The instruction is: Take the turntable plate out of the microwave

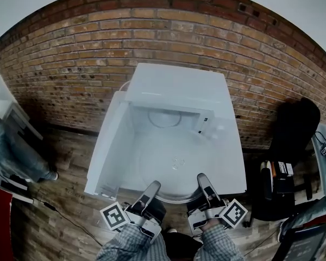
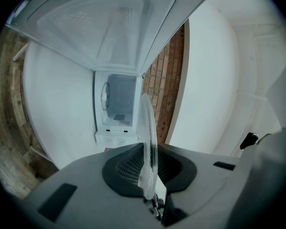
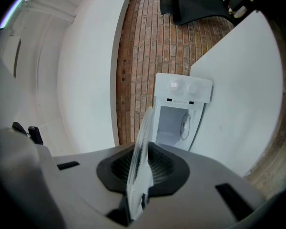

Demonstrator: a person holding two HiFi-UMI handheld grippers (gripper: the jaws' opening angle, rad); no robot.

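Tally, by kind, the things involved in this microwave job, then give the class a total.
Microwave: 1
Turntable plate: 1
Roller ring inside the cavity: 1
Grippers: 2, the left gripper and the right gripper, fingers of both clamped on the plate's rim
Total: 5

White box-shaped microwave oven (image 1: 176,86): 1; clear round glass turntable plate (image 1: 171,170): 1; grey plastic two-jaw grippers: 2 (left gripper (image 1: 152,188), right gripper (image 1: 203,178)); round white control knobs (image 3: 173,85): 2; red brick wall (image 1: 70,53): 1; white table (image 1: 233,167): 1
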